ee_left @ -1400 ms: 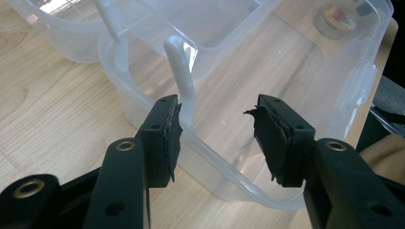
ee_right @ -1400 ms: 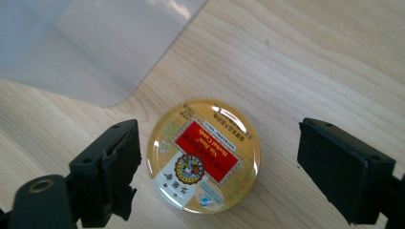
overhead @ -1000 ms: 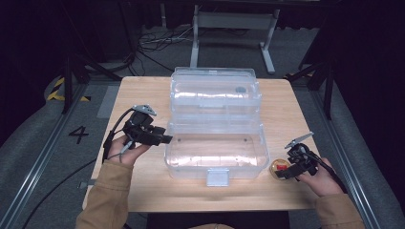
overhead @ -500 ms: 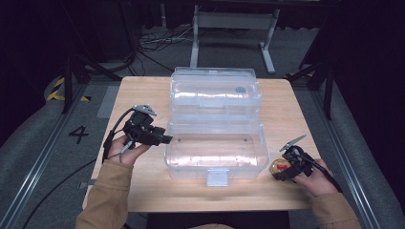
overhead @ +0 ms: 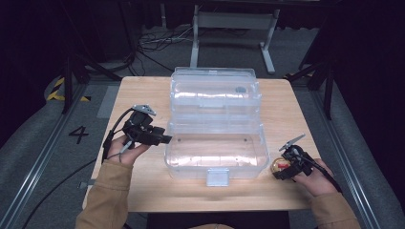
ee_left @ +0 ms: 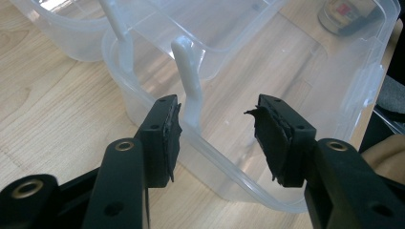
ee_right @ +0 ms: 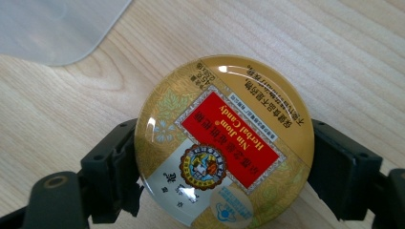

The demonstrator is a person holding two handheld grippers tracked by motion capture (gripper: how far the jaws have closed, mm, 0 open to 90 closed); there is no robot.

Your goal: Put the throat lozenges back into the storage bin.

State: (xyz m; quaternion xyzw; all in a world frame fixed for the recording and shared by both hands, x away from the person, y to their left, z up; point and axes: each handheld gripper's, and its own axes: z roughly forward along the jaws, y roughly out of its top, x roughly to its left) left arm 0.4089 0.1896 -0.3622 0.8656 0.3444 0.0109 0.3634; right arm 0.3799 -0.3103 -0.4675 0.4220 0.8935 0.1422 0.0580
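Surface (overhead: 143,90): light wood, level. I see nothing on it that obstructs the work.

Clear plastic box (overhead: 215,148): it sits mid-surface with its lid (overhead: 212,90) swung back and lying flat behind the tub. The tub interior appears empty. A latch tab hangs at the near wall.

Left gripper (overhead: 165,139): I hold it at the tub's left end. In the left gripper view the jaws stand wide apart, astride the rim (ee_left: 210,148), with a white handle loop (ee_left: 188,81) just beyond them. The pads do not press on the plastic, so the box is bracketed, not clamped.

Right gripper (overhead: 278,169): it rests low on the surface, just right of the box's near right corner. Its jaws have just been closing from their widest, and the candy tin (ee_right: 224,143) lies between them. In the right gripper view both pads sit against the tin's sides, and I judge contact made but not yet firm.

Candy tin: round, gold, red label, lying flat on the surface outside the box.

Recommendation for the step in hand, securing the tin: keep the jaws level across its widest line and close until the smooth wall cannot slip. Lift straight up before crossing the tub wall. The left gripper should steady the rim meanwhile.
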